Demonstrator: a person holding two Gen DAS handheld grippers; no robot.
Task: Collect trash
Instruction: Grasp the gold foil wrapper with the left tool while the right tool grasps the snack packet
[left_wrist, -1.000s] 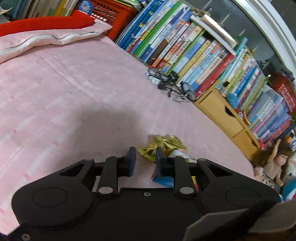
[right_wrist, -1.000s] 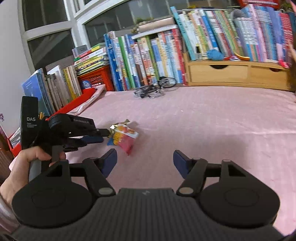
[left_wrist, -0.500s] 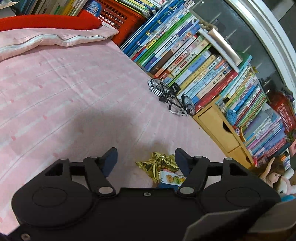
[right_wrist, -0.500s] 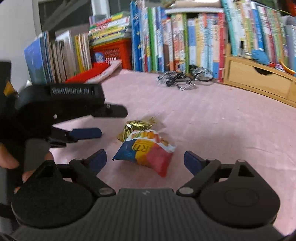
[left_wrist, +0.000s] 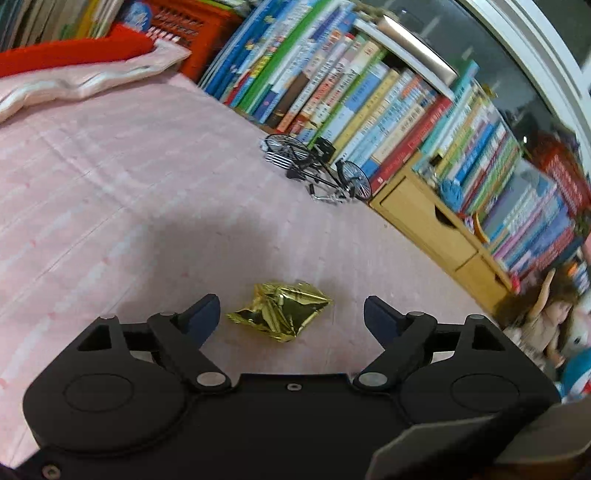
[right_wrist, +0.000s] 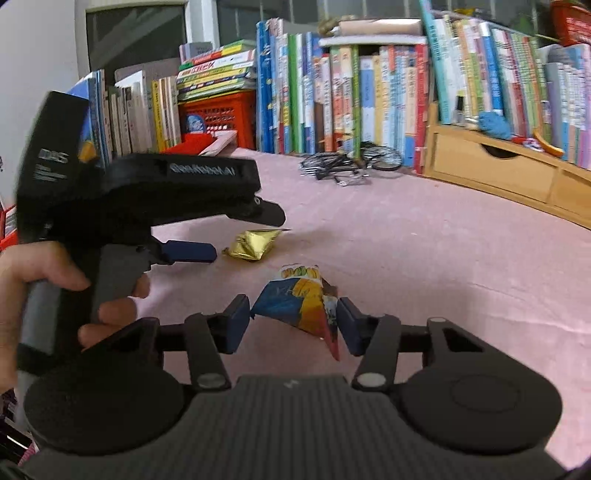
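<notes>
A crumpled gold wrapper (left_wrist: 280, 314) lies on the pink bedsheet (left_wrist: 110, 184). My left gripper (left_wrist: 291, 319) is open and hovers over it, one finger on each side, touching nothing. In the right wrist view the gold wrapper (right_wrist: 253, 242) lies just past the left gripper's blue finger (right_wrist: 188, 252), and a hand (right_wrist: 22, 280) holds that gripper. A colourful blue, yellow and red snack bag (right_wrist: 299, 306) sits between the pads of my right gripper (right_wrist: 293, 321). Both pads press on its sides and its red corner hangs below.
A small metal toy bicycle (left_wrist: 317, 173) stands by a long row of books (left_wrist: 369, 103). A wooden drawer unit (left_wrist: 436, 225) and a doll (left_wrist: 535, 317) are to the right. A red basket (left_wrist: 184, 26) and a folded pink cover (left_wrist: 74, 85) sit at the far left.
My left gripper went from nearly shut to wide open, and the snack bag left its view. My right gripper moved in over the snack bag and closed its fingers onto it.
</notes>
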